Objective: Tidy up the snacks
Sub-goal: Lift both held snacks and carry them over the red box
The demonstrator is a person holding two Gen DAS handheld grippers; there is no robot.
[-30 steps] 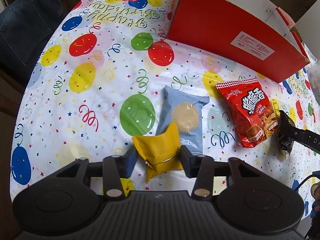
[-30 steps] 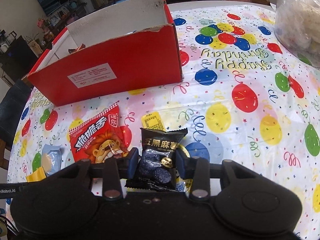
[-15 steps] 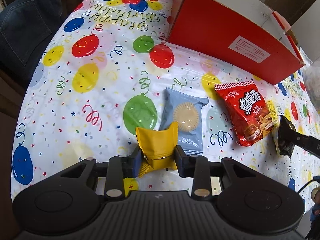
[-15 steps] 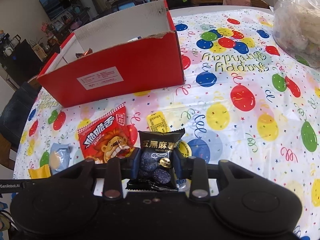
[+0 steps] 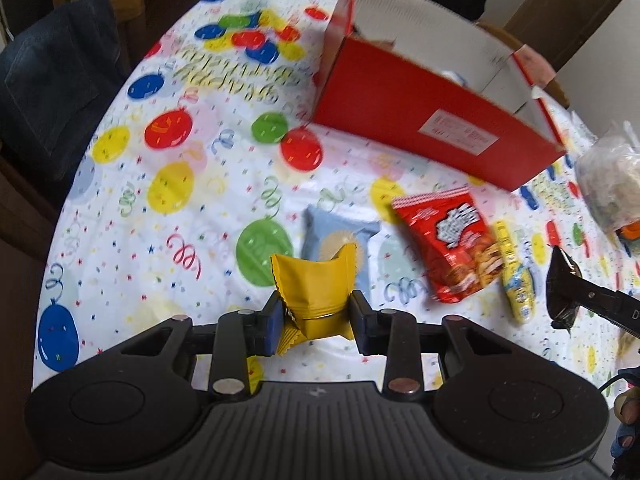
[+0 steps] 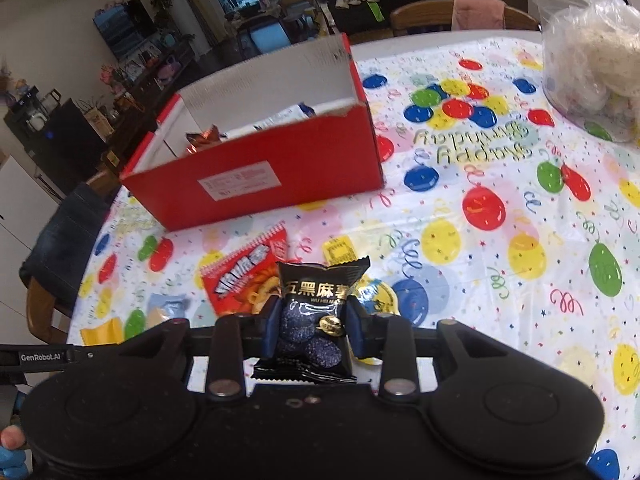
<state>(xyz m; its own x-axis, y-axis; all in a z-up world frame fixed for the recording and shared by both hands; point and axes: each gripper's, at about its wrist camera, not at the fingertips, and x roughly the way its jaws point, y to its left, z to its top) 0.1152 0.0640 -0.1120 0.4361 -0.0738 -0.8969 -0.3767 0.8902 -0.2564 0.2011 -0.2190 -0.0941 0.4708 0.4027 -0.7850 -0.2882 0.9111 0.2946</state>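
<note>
My left gripper (image 5: 316,322) is shut on a yellow snack packet (image 5: 314,284) and holds it above the table. My right gripper (image 6: 312,330) is shut on a black snack packet (image 6: 316,312), also lifted; that packet shows at the right of the left wrist view (image 5: 560,288). A red open box (image 5: 436,120) stands at the far side, with snacks inside (image 6: 280,118). On the balloon tablecloth lie a light blue packet (image 5: 336,240), a red chips bag (image 5: 456,248) and a small yellow packet (image 5: 514,276).
A clear plastic bag of food (image 6: 592,48) sits at the far right of the table. A chair with dark jeans over it (image 5: 52,92) stands at the left edge. Another wooden chair (image 6: 456,16) is behind the table.
Both grippers have risen with their packets and moved toward the red box, whose inside now shows. The left gripper closed tighter on the yellow packet.
</note>
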